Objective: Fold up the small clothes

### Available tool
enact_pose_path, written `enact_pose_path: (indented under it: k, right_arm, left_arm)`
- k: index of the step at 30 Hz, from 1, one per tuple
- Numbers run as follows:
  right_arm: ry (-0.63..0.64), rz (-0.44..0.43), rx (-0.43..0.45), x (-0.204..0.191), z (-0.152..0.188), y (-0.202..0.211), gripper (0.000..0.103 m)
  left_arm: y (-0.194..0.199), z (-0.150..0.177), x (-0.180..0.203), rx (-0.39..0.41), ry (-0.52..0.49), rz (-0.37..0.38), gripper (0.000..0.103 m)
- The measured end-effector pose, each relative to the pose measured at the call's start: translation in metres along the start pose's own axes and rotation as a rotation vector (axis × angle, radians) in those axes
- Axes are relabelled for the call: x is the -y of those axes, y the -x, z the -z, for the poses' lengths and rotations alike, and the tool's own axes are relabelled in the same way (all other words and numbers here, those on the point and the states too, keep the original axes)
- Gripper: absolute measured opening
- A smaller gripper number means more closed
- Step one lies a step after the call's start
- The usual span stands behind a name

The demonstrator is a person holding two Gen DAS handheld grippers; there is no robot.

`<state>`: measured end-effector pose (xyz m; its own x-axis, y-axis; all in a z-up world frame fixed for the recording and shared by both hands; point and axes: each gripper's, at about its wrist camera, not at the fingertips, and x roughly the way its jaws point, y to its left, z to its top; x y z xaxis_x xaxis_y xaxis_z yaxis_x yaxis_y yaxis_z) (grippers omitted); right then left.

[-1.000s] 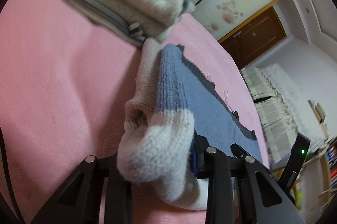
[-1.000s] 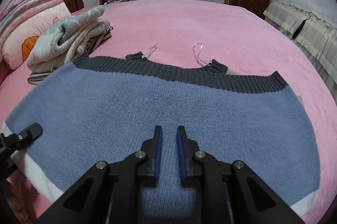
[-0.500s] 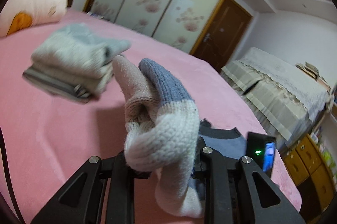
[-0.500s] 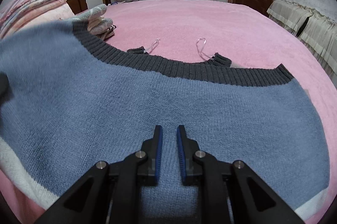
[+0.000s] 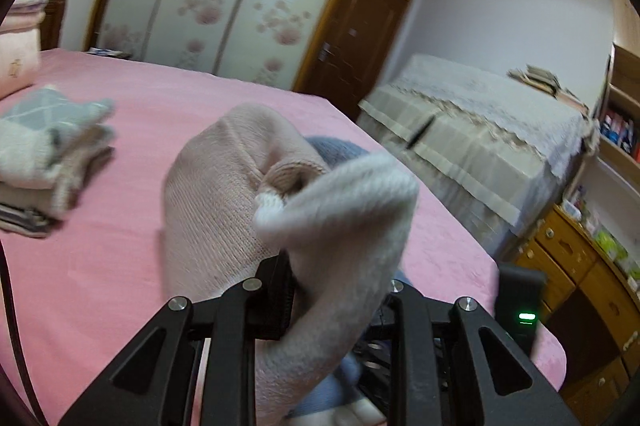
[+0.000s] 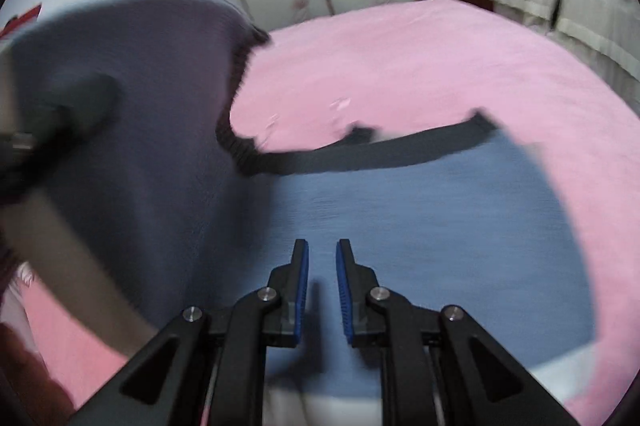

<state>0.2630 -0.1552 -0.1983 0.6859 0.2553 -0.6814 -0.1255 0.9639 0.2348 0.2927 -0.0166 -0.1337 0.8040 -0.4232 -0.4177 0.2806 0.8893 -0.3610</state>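
The left gripper (image 5: pixel 332 290) is closed on the pale cuff end of a knitted sweater (image 5: pixel 280 209). The fabric bunches between its two fingers and hides the right one almost completely. From this grip the sweater is raised above the pink bed cover (image 5: pixel 100 266), with pale pink, off-white and blue knit folded over the fingers.

The right gripper (image 6: pixel 321 290) hangs over the blue body of the sweater (image 6: pixel 420 226), which lies spread on the bed cover (image 6: pixel 440 65). Its jaws stand at a narrow gap, and the blue pads (image 6: pixel 301 290) face each other with nothing between them. Whether the fingertips touch the knit cannot be told from this view.

In the right wrist view, the left side of the sweater is lifted and swung up over the flat part, blurred. The dark grey ribbed hem (image 6: pixel 380 149) runs across the middle of the picture and curls upward on the left.

A stack of folded clothes (image 5: pixel 44 161) sits on the bed cover to the left, well apart from the held sweater. Behind the bed stand a wardrobe with flowered sliding doors (image 5: pixel 208 5) and a brown door (image 5: pixel 352 37).
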Motion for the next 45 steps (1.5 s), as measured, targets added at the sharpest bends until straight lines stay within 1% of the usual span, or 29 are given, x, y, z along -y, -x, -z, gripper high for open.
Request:
enact_pose_path:
  k: [3, 7, 11, 14, 17, 18, 20, 21, 22, 24, 25, 26, 27, 28, 29, 30, 31, 32, 35, 36, 38, 40, 42, 45]
  right_arm:
    - [-0.027, 0.071, 0.009, 0.035, 0.011, 0.023, 0.014]
    - [-0.064, 0.127, -0.009, 0.068, 0.029, 0.035, 0.014]
    - [-0.118, 0.117, -0.017, 0.091, 0.043, 0.042, 0.014]
    - [-0.133, 0.101, -0.014, 0.097, 0.044, 0.044, 0.014]
    - [-0.13, 0.092, -0.025, 0.098, 0.042, 0.044, 0.014]
    - [-0.137, 0.078, -0.028, 0.1, 0.041, 0.043, 0.014]
    - [-0.149, 0.053, -0.043, 0.11, 0.035, 0.042, 0.014]
    - [-0.166, 0.026, -0.054, 0.116, 0.031, 0.042, 0.014]
    - [-0.181, 0.004, -0.062, 0.12, 0.028, 0.041, 0.014]
    - [-0.226, -0.058, -0.085, 0.129, 0.018, 0.039, 0.014]
    - [-0.244, -0.086, -0.099, 0.132, 0.012, 0.037, 0.014]
    - [-0.268, -0.117, -0.115, 0.136, 0.004, 0.034, 0.014]
    - [-0.289, -0.144, -0.123, 0.139, -0.004, 0.032, 0.015]
    - [-0.307, -0.172, -0.133, 0.141, -0.012, 0.029, 0.021]
    - [-0.325, -0.194, -0.14, 0.144, -0.018, 0.026, 0.032]
    - [-0.351, -0.219, -0.146, 0.147, -0.025, 0.022, 0.038]
    - [-0.379, -0.248, -0.156, 0.151, -0.034, 0.016, 0.048]
    - [-0.403, -0.268, -0.166, 0.154, -0.039, 0.01, 0.051]
    - [-0.507, -0.348, -0.223, 0.167, -0.052, -0.014, 0.052]
    - [-0.532, -0.373, -0.248, 0.17, -0.053, -0.023, 0.053]
    - [-0.583, -0.409, -0.304, 0.176, -0.055, -0.041, 0.06]
    - [-0.625, -0.456, -0.349, 0.179, -0.057, -0.06, 0.061]
    - [-0.664, -0.497, -0.364, 0.182, -0.061, -0.075, 0.06]
    - [-0.672, -0.514, -0.368, 0.18, -0.071, -0.089, 0.061]
  left_arm:
    - [-0.025, 0.012, 0.026, -0.05, -0.029, 0.034, 0.022]
    - [-0.052, 0.037, 0.059, -0.122, -0.094, 0.051, 0.022]
    - [-0.069, 0.063, 0.083, -0.198, -0.182, 0.038, 0.022]
    - [-0.078, 0.079, 0.091, -0.249, -0.237, 0.008, 0.022]
    - [-0.081, 0.083, 0.088, -0.267, -0.228, 0.001, 0.023]
    - [-0.081, 0.082, 0.089, -0.268, -0.216, 0.004, 0.023]
    - [-0.077, 0.077, 0.082, -0.262, -0.156, 0.026, 0.023]
    - [-0.075, 0.074, 0.075, -0.259, -0.102, 0.046, 0.023]
    - [-0.072, 0.07, 0.065, -0.253, -0.025, 0.071, 0.023]
    - [-0.068, 0.064, 0.05, -0.235, 0.081, 0.1, 0.023]
    - [-0.065, 0.062, 0.043, -0.224, 0.119, 0.112, 0.023]
    - [-0.063, 0.062, 0.039, -0.22, 0.133, 0.116, 0.023]
    - [-0.062, 0.062, 0.036, -0.217, 0.145, 0.122, 0.023]
    - [-0.06, 0.064, 0.034, -0.215, 0.149, 0.125, 0.023]
    - [-0.059, 0.066, 0.033, -0.214, 0.15, 0.127, 0.023]
    - [-0.058, 0.068, 0.032, -0.214, 0.147, 0.127, 0.023]
    - [-0.058, 0.07, 0.032, -0.215, 0.143, 0.125, 0.023]
    - [-0.058, 0.072, 0.03, -0.214, 0.141, 0.125, 0.023]
    - [-0.058, 0.074, 0.03, -0.213, 0.141, 0.126, 0.023]
    - [-0.059, 0.073, 0.03, -0.212, 0.143, 0.128, 0.023]
    - [-0.059, 0.074, 0.03, -0.212, 0.145, 0.129, 0.023]
    - [-0.062, 0.071, 0.029, -0.21, 0.145, 0.129, 0.023]
    - [-0.062, 0.071, 0.03, -0.208, 0.146, 0.131, 0.023]
    - [-0.062, 0.07, 0.028, -0.209, 0.15, 0.134, 0.023]
